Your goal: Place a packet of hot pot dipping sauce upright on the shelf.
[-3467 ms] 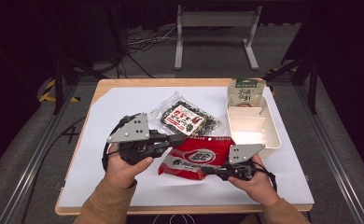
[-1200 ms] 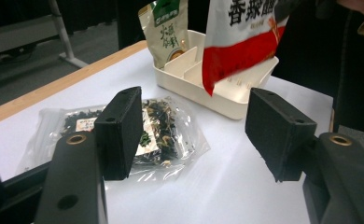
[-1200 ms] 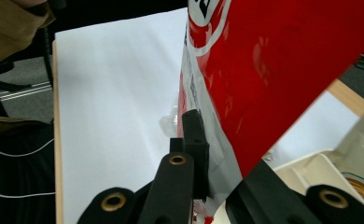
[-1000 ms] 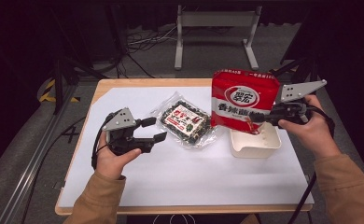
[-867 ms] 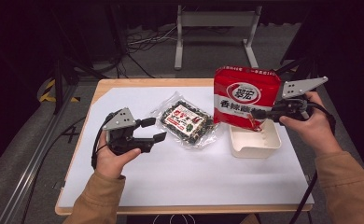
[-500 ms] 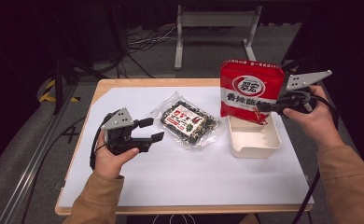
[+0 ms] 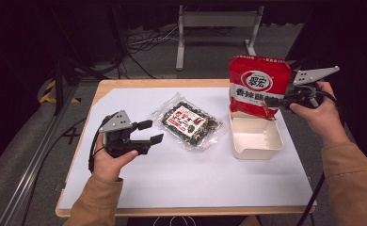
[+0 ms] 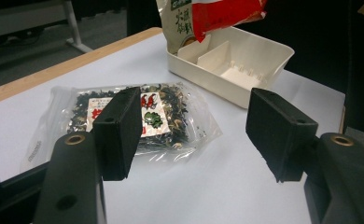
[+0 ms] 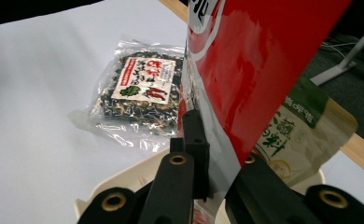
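step: right gripper (image 7: 272,100) pinches red snack bag (image 7: 258,84) upright over the white tray (image 7: 257,141) | left gripper (image 7: 147,132) spread, empty | next: lower bag into tray

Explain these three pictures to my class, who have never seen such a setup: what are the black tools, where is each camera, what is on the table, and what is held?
A person sits at a table with a hand-held two-jaw gripper in each hand. The high view looks down from above; the other two cameras ride on the grippers and look along their black jaws. The left gripper is open and holds nothing. The right gripper is shut on a red snack bag, held upright over a cream divided tray. A clear packet of dark dried food lies on the white table cover. In the right gripper view, a green-and-tan pouch stands behind the red bag.
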### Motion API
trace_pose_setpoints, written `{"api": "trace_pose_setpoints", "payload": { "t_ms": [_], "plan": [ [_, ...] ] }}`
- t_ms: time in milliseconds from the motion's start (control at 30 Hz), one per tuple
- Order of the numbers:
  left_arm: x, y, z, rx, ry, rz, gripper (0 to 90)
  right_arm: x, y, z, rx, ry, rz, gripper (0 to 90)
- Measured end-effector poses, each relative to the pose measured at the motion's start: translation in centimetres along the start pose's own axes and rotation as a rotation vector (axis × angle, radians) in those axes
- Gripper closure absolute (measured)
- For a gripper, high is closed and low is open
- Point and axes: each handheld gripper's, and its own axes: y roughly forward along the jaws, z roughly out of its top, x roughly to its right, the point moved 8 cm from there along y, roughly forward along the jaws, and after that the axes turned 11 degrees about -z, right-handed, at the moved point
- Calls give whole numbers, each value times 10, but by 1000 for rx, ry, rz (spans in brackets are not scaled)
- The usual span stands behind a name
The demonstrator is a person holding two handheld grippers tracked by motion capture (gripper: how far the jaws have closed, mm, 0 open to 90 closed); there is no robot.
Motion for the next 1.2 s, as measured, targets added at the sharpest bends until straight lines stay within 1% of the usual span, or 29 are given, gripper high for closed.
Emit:
{"api": "trace_pose_setpoints", "payload": {
  "t_ms": [67,233,333,367,433,567,633,700,900,1000,1067,1200],
  "plan": [
    [0,-1,0,3,-4,-2,371,5,2,-3,-8,7,-7,896],
    [-1,-1,-2,-2,-10,0,371,11,9,-8,-20,21,-9,895],
    [-1,-1,-2,-2,-7,1,372,12,12,-10,-27,24,-8,896],
    [-1,-2,-3,-3,-12,4,372,13,14,-11,-30,24,-7,896],
    [-2,-4,-4,-2,-12,9,372,15,21,-15,-46,26,-2,896],
    [-1,-6,-5,3,-19,8,372,17,24,-17,-53,29,-2,896],
    [-1,-7,-5,3,-14,13,372,18,27,-18,-53,30,0,896],
    [-1,-7,-6,3,-20,14,372,20,31,-19,-59,31,5,895],
    [-1,-8,-7,3,-23,14,372,21,42,-22,-76,33,13,896],
    [-2,-8,-7,2,-24,15,372,23,45,-24,-83,30,10,895],
    [-2,-8,-8,0,-23,15,371,25,48,-26,-95,28,-2,895],
    [-2,-8,-8,2,-30,12,371,29,54,-30,-98,37,-10,895]
  ]
}}
